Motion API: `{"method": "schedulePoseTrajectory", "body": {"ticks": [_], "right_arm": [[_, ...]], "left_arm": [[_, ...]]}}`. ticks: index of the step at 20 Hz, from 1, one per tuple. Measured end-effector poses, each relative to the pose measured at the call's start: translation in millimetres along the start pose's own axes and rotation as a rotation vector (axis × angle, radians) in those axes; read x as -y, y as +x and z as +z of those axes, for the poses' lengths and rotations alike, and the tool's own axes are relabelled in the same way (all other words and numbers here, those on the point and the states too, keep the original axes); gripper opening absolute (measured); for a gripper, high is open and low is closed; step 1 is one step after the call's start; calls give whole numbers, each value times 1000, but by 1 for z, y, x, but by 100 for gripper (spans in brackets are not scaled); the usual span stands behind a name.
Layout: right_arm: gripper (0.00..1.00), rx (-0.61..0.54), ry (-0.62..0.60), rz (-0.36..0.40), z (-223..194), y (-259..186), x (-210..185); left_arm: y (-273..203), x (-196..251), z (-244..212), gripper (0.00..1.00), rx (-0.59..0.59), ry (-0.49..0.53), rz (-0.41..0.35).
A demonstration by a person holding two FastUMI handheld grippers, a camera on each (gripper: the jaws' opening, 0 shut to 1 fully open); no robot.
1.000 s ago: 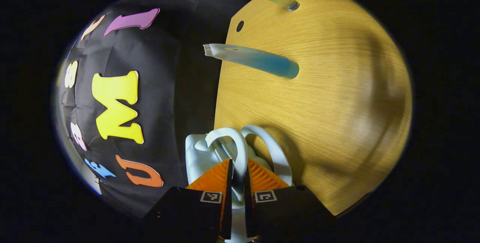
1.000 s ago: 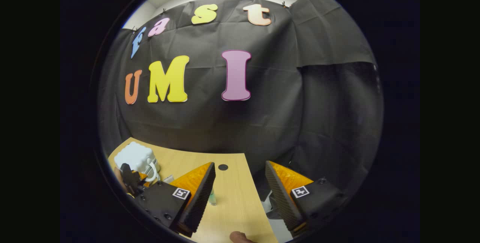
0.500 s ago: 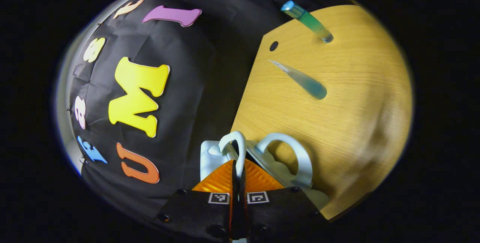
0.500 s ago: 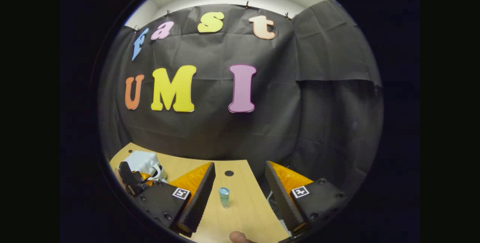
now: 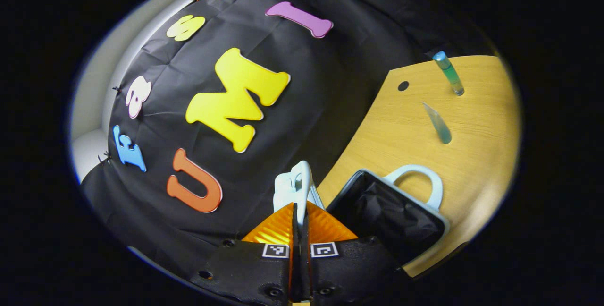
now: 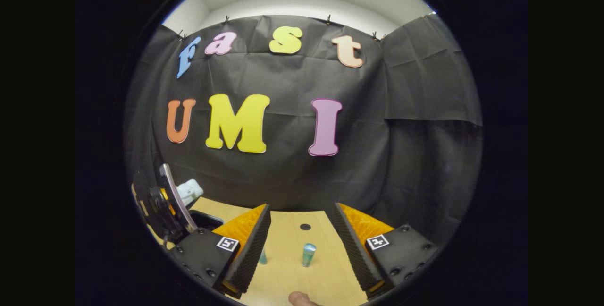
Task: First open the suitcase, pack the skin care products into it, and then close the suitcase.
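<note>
Pinching the white handle (image 5: 302, 181) of the raised suitcase lid (image 5: 289, 191), the left gripper (image 5: 299, 216) has its jaws pressed almost together, with only a thin slit between them. Just right of the fingers, in the left gripper view, the suitcase base (image 5: 441, 223) lies open on the wooden table (image 5: 391, 136), its dark lining exposed and its own white handle (image 5: 417, 181) arching toward the table's middle. Handles counted: two, one per half. Near edge of the base is cut off behind the gripper body.

Right gripper (image 6: 301, 240): jaws wide apart, nothing between them, hovering above the table (image 6: 288, 273).

Skin care items counted: two. In the left gripper view, a teal bottle (image 5: 448, 73) stands near the far table edge; a flat-ended teal tube (image 5: 437, 123) stands between it and the suitcase, apart from both. In the right gripper view the bottle (image 6: 308, 254) stands between the fingers but farther off; the tube (image 6: 263, 256) is mostly hidden behind the left-hand finger (image 6: 250, 242).

One round hole (image 5: 403, 86) in the tabletop near the back edge.

At the left edge of the right gripper view, the left gripper (image 6: 165, 204) holds the lid (image 6: 189, 191) up edge-on; details there are small and hard to make out. A fingertip (image 6: 302, 299) shows at the bottom edge, cut off.
</note>
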State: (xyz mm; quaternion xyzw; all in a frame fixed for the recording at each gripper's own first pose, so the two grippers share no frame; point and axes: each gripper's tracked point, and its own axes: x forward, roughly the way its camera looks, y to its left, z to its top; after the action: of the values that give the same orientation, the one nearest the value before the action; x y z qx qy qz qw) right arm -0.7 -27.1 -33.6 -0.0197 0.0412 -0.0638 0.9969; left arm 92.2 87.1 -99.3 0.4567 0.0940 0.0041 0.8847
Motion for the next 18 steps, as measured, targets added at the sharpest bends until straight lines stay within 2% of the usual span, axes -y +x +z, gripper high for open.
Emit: {"method": "schedulePoseTrajectory", "body": {"ticks": [5,11,15,18], "right_arm": [[80,-30,0,38,-1,-1,-56],[79,-39,-33,99,3,-8,-127],[80,-37,-46,114,8,-15,-158],[80,-53,-64,112,4,-19,-170]], "left_arm": [[-2,-67,-53,2,-34,-217,34],[3,-126,-161,2,-122,-442,71],[17,-138,-243,3,-197,-514,57],[36,-129,-305,3,-267,-578,33]]}}
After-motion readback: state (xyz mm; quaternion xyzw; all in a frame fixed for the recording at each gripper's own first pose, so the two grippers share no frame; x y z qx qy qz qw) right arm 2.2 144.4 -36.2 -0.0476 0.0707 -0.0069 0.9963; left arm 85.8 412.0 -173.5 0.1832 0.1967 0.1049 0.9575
